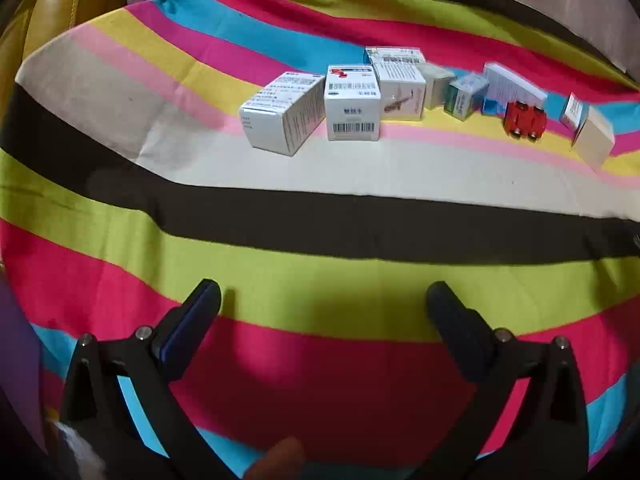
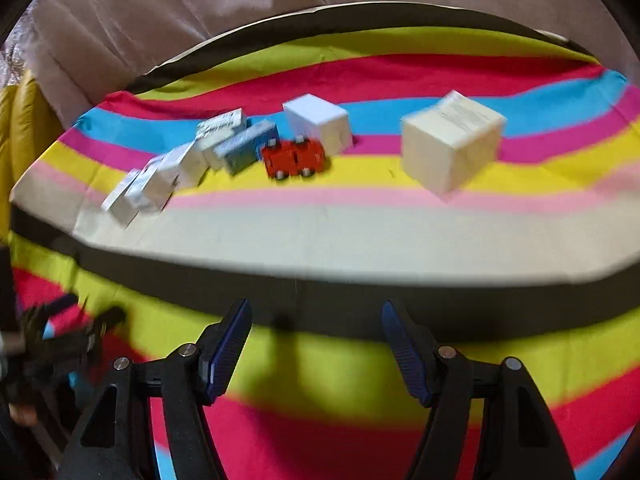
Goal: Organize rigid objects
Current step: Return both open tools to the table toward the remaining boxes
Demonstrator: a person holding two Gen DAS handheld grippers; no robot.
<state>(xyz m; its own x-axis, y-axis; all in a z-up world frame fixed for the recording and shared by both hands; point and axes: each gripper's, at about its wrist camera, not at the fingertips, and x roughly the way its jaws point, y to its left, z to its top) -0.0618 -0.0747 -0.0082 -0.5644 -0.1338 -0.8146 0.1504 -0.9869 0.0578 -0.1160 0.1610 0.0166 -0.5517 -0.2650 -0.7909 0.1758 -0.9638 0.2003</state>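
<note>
Both jaws apart, empty | striped cloth | white boxes | red toy car on its side

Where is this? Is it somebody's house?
Probably a home, maybe a living room. A bright striped cloth covers the surface, a yellow leather seat stands beside it, and small cardboard boxes and a red toy car sit on the cloth.
</note>
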